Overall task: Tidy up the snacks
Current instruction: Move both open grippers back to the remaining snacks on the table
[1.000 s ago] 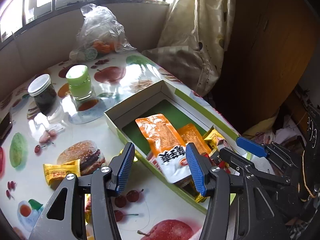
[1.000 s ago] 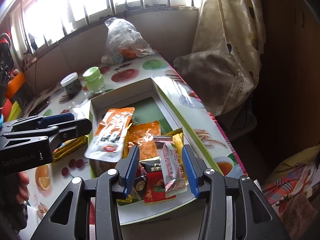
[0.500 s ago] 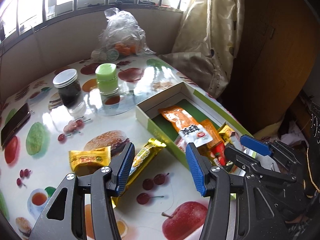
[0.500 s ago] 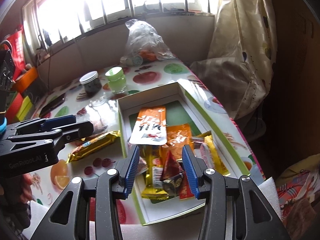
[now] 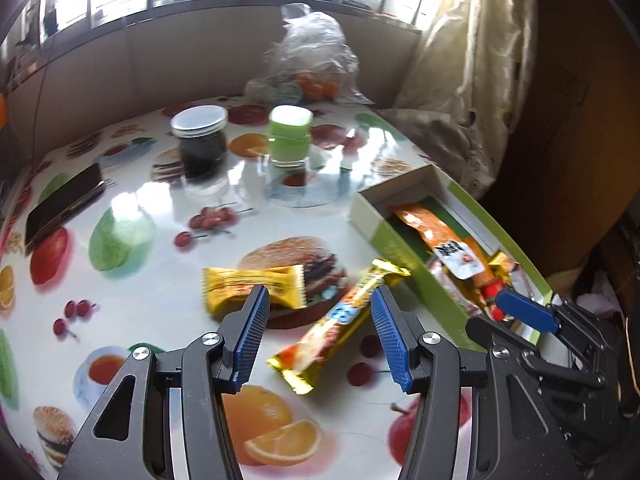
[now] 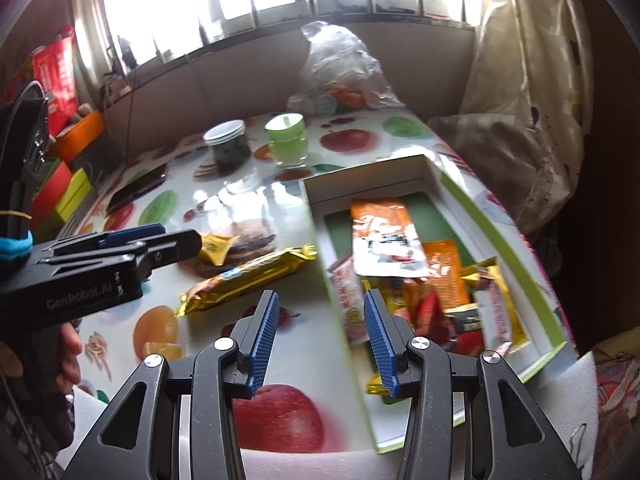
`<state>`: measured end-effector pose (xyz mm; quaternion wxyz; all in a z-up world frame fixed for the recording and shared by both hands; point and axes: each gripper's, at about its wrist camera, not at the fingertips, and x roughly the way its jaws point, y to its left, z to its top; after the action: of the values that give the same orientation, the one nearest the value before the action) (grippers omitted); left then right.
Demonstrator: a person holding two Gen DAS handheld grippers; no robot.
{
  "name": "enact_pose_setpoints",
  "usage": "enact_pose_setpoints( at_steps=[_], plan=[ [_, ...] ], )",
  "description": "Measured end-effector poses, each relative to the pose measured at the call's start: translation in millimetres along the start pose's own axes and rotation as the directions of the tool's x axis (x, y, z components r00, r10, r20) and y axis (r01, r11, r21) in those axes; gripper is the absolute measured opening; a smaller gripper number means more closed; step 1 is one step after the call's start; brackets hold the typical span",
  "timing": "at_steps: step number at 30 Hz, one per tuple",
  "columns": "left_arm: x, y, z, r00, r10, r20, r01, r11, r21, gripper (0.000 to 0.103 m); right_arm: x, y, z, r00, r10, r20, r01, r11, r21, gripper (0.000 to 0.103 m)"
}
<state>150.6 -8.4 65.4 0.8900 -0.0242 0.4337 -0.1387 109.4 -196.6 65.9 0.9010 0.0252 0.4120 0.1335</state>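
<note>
Where it lies, gold snack bar [image 5: 342, 317] glints.

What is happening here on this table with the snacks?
A person holds a gripper in each hand and is sorting snacks into a green box. Several packets already lie in it, an orange pouch on top. Two remain on the table: a long golden bar and a yellow packet. The left gripper hovers over the bar, jaws open and empty. The right gripper is empty too.

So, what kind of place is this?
Most likely a home, at a table by a window: a fruit-print tablecloth, a curtain, and jars beside a snack box.
</note>
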Motion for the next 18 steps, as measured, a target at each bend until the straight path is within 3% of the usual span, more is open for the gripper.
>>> enact_pose_setpoints(
  at_steps=[9,18],
  plan=[
    [-3.7,40.4,-5.4,0.998,0.061,-0.005,-0.061,0.996,-0.066,0.054,36.1,37.4,8.0,0.997,0.059,-0.051,-0.06,0.998,-0.019,0.043],
    [0.9,63.5,-18.1,0.998,0.055,-0.029,-0.058,0.993,-0.103,0.054,74.6,53.2,13.9,0.994,0.032,-0.107,-0.029,0.999,0.03,0.043]
  ],
)
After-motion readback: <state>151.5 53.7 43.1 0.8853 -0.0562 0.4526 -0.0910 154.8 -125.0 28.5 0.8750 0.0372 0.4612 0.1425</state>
